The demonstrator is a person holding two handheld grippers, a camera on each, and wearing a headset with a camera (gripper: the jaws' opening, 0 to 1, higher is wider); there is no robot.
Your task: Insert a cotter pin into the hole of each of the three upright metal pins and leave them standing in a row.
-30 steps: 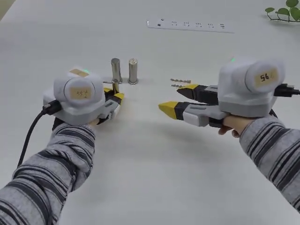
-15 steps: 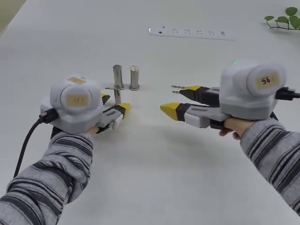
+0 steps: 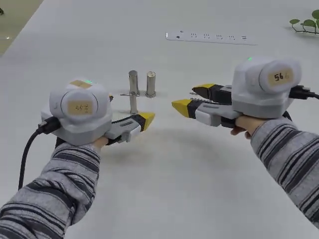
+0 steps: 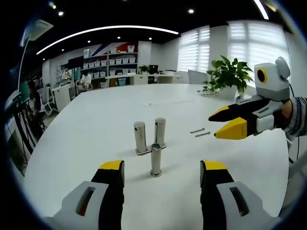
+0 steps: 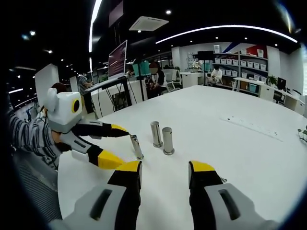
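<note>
On the white surface (image 3: 164,189) I see three short, upright silver metal pins. Two stand side by side at the back: the back-left pin (image 3: 133,79) and the back-right pin (image 3: 150,83). They are very close, though I cannot tell whether they touch. The front pin (image 3: 133,103) stands just in front of the back-left one. A thin metal cotter pin (image 3: 125,93) runs crosswise through it near its top.

My left gripper (image 4: 163,167) is grey-white with black, yellow-tipped jaws and sits low over the surface. Its jaws are spread wide and hold nothing. In the left gripper view the front pin stands just ahead of the gap between them, clear of both tips.

My right gripper (image 3: 192,97), built the same way, hovers to the right of the upright pins and points toward them. Its jaws are parted and empty. Two loose cotter pins (image 4: 197,130) lie flat on the surface near its tips, apart from the upright pins.

Farther back lies a long white power strip (image 3: 207,36). A green leafy plant (image 3: 306,24) sits at the far right edge.
</note>
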